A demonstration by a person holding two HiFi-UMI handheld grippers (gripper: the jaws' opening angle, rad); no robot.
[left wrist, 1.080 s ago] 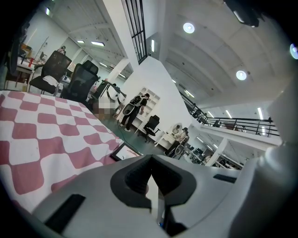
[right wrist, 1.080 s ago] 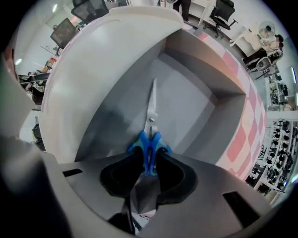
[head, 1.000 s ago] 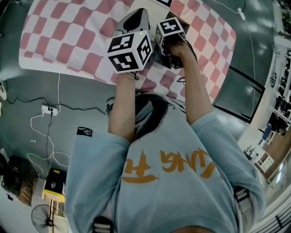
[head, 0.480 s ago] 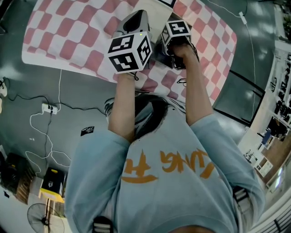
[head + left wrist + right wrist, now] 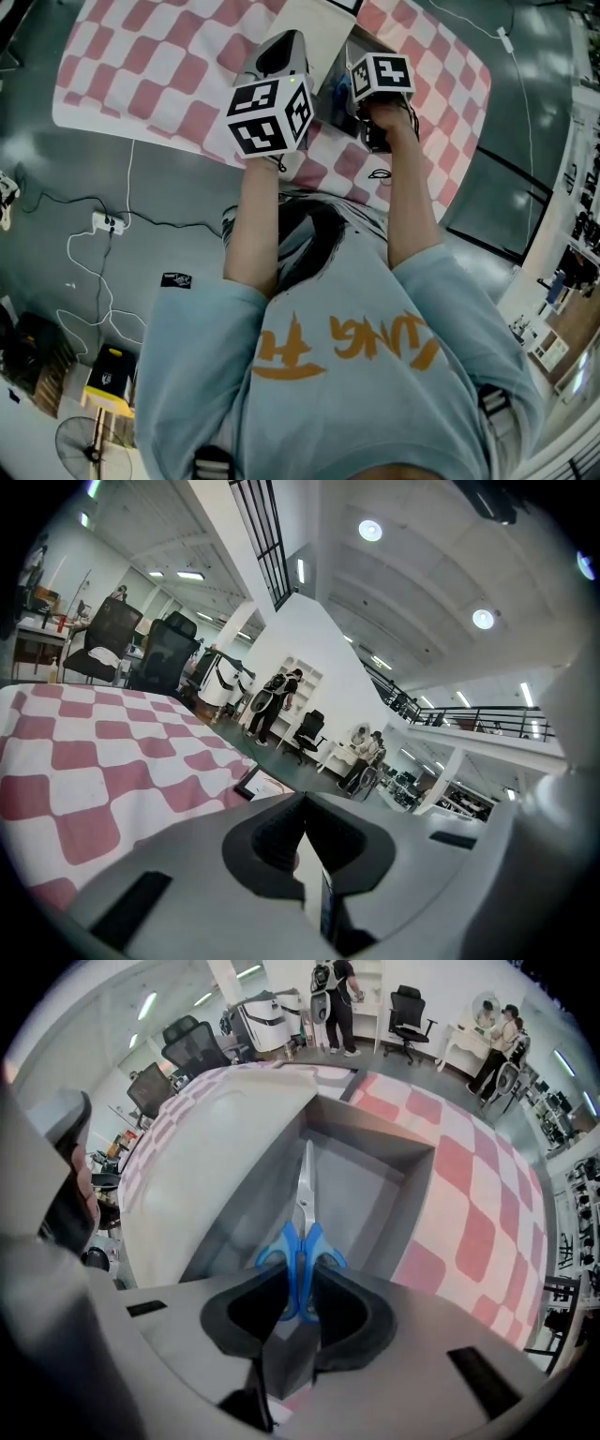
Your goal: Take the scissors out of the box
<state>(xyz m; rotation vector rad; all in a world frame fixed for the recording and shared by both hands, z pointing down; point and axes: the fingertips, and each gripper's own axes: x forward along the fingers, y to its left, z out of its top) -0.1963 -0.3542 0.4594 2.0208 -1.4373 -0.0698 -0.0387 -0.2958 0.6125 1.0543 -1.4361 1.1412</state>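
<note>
Right gripper view: scissors (image 5: pixel 302 1222) gripped, not yet out of the box (image 5: pixel 375 1143).
Right gripper (image 5: pixel 298 1302) points down, pinching the blue handles, ready, I'd say, for a lift; left gripper (image 5: pixel 303 803), pressed together and empty, hangs aside over the checked tabletop (image 5: pixel 84 752).

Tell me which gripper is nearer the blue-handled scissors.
Right. The right gripper stands over the blue-handled scissors, handles between its jaws; the left gripper points away across the pink-checked cloth.

Worktop (image 5: pixel 141 75) covered in pink-checked cloth. Grey floor (image 5: pixel 178 187) beside the worktop carries a power strip (image 5: pixel 105 223) with cables. Beyond the worktop: chairs (image 5: pixel 159 653), white shelves (image 5: pixel 309 682). Round ceiling lights (image 5: pixel 370 530) lit above.
</note>
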